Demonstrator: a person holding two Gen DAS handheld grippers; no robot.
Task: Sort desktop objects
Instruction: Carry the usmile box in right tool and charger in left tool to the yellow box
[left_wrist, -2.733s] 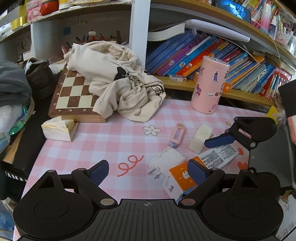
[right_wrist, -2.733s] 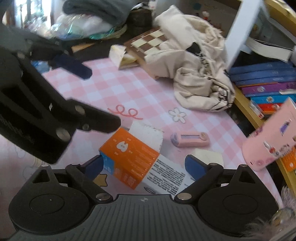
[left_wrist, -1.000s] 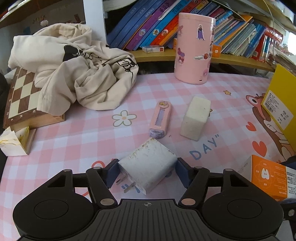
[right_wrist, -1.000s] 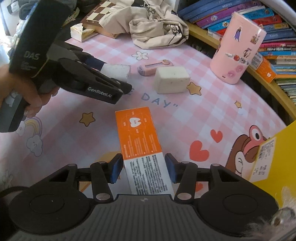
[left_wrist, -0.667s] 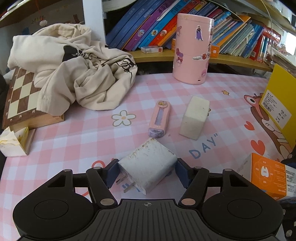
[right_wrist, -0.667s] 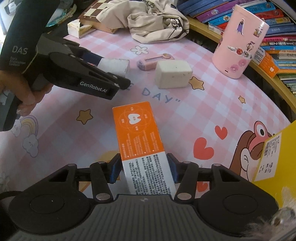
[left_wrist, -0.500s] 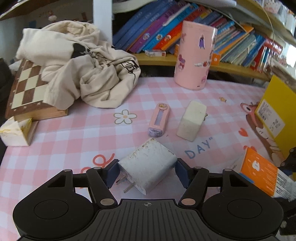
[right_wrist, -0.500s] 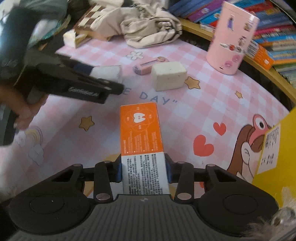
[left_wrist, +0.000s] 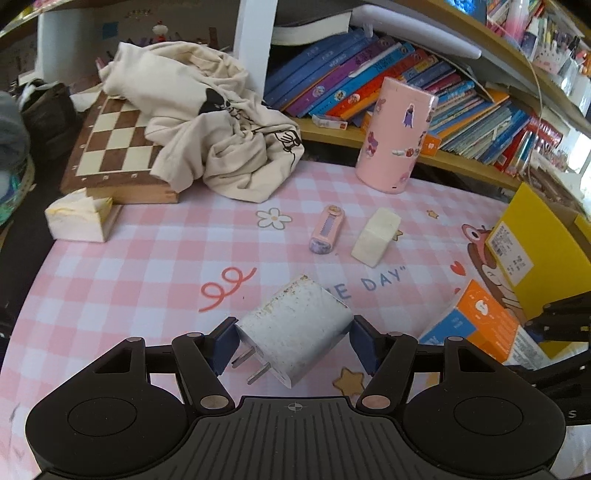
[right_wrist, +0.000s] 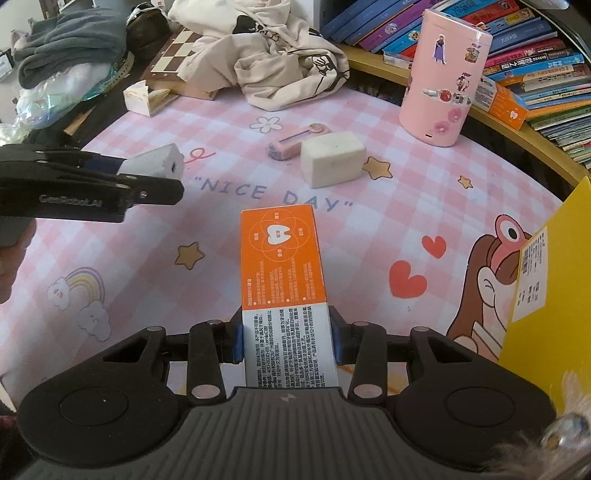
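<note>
Pink checked tabletop (left_wrist: 110, 280), left gripper (left_wrist: 291, 341) clamping white charger (left_wrist: 295, 328), right gripper (right_wrist: 286, 338) clamping orange box (right_wrist: 282, 258).

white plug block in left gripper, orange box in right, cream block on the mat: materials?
White plug block: looks like hard matte plastic, scuffed and speckled, with two metal prongs. Orange box: thin printed cardboard, slight sheen, crisp folded edges. Cream block: seemingly foam or sponge, going by its dull pitted faces and soft corners; not certain.
</note>
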